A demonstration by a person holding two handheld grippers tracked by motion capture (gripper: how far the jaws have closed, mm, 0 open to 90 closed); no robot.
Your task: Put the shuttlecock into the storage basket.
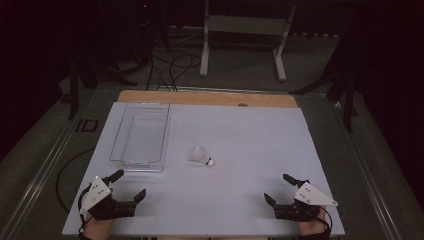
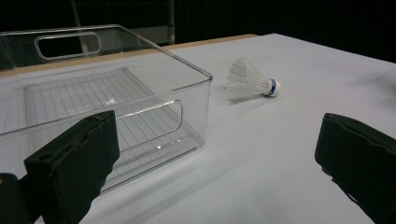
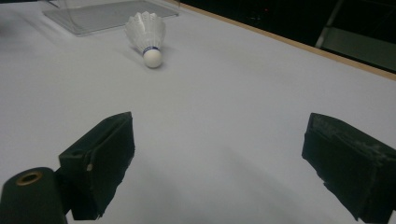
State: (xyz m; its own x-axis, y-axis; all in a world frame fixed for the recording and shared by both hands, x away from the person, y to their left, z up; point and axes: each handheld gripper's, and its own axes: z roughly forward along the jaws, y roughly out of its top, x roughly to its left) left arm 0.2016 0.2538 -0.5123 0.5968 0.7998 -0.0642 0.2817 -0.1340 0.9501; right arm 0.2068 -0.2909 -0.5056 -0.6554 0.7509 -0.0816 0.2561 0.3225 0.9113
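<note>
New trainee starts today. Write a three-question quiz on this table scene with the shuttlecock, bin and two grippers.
1. True or false: the white feathered shuttlecock lies inside the clear plastic rectangular bin.
2. The shuttlecock's rounded cork tip points: A) toward the bin, B) away from the bin.
3. How do the jaws of the left gripper and the right gripper stand?

Key:
1. False; it lies on the white table sheet, beside the bin.
2. B.
3. Both open, holding nothing.
</note>
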